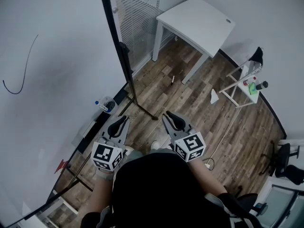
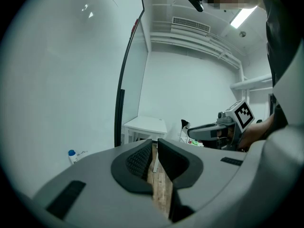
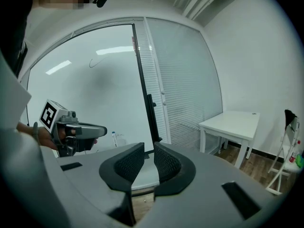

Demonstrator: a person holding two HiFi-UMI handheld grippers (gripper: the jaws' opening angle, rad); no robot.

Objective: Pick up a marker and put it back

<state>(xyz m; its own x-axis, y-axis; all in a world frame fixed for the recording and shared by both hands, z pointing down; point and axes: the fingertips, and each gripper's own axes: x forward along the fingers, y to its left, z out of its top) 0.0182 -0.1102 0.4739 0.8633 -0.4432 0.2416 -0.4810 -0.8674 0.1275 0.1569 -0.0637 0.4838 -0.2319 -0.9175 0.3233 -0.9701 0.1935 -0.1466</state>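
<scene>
A blue-capped marker (image 1: 101, 105) lies on the tray at the foot of the whiteboard (image 1: 57, 80), ahead and left of both grippers; it also shows in the left gripper view as the marker (image 2: 72, 154) and in the right gripper view as the marker (image 3: 114, 137). My left gripper (image 1: 121, 120) (image 2: 155, 148) is held level above the floor, its jaws a narrow gap apart with only floorboards showing between them. My right gripper (image 1: 172, 118) (image 3: 148, 156) hangs beside it to the right, jaws partly apart and empty. Neither touches the marker.
The whiteboard's black frame post (image 1: 116, 37) stands just ahead. A white table (image 1: 197, 18) is further back, a small rack with bottles (image 1: 249, 84) to the right, a scrap of paper (image 1: 214, 97) and a cable (image 1: 221, 141) on the wooden floor, an office chair (image 1: 285, 165) at far right.
</scene>
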